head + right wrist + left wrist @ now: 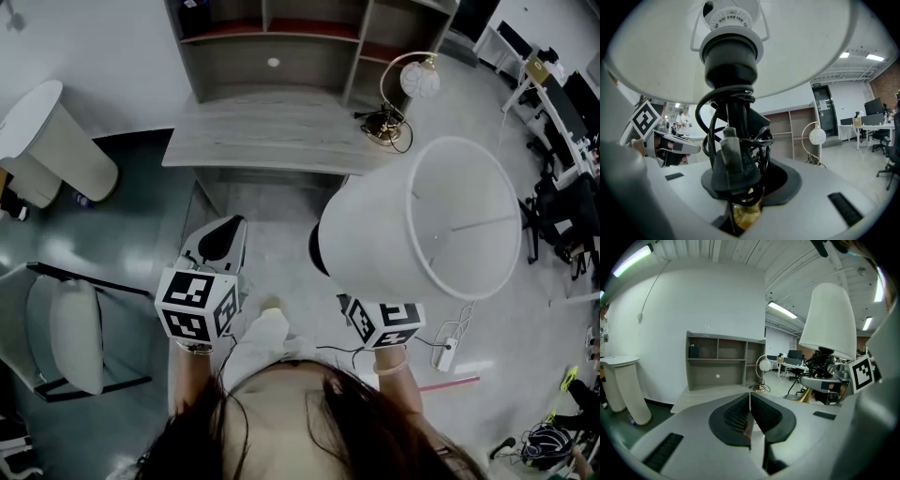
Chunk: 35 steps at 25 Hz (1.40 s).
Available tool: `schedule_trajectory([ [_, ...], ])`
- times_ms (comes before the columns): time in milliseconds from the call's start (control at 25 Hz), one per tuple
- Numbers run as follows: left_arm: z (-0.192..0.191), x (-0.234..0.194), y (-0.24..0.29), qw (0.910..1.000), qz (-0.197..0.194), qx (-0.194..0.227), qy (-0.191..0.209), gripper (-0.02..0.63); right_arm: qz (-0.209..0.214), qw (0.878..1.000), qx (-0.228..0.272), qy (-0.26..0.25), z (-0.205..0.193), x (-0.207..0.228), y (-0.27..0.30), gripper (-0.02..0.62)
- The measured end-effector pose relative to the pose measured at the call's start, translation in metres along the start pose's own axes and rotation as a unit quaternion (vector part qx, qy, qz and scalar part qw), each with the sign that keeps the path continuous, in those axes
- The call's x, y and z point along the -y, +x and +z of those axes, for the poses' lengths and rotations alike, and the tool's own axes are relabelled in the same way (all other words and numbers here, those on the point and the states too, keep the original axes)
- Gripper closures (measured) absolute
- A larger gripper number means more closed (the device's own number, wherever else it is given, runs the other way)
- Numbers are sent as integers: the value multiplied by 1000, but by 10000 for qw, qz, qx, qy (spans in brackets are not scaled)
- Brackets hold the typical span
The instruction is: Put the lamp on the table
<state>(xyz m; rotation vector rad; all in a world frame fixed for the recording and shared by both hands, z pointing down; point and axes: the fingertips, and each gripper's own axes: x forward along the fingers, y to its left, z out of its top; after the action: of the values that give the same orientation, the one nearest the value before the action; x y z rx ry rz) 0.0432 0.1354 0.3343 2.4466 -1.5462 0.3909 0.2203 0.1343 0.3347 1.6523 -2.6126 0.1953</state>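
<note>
White shade likely making it top-heavy, we are clamping the lamp by its stiff brass stem in our right tongs, our left tongs pressed together, empty.

Ceiling strip lights are giving even, cool brightness; fisheye is curving edges, corners going black; closest foreground is blurring.
</note>
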Motion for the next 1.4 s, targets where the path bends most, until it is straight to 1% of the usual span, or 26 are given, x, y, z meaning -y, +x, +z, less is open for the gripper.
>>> schedule_trajectory([
  [160, 7, -20, 14, 10000, -40, -52, 35, 589, -49, 10000, -20, 45, 5, -1, 25, 483],
  [400, 18, -57, 30, 10000, -78, -25, 33, 589, -107, 9999, -29, 65, 11, -10, 62, 483],
  [840, 32, -105, 60, 9994, -324, -32, 69, 589, -311, 9995, -7, 1, 21, -22, 114, 483],
  [1040, 31, -116, 71, 9992, -404, -68, 20, 589, -384, 9992, -55, 33, 20, -22, 124, 483],
  [1400, 29, -118, 90, 9985, -520, -152, 7, 589, -478, 9988, -93, 80, 17, -11, 137, 483],
])
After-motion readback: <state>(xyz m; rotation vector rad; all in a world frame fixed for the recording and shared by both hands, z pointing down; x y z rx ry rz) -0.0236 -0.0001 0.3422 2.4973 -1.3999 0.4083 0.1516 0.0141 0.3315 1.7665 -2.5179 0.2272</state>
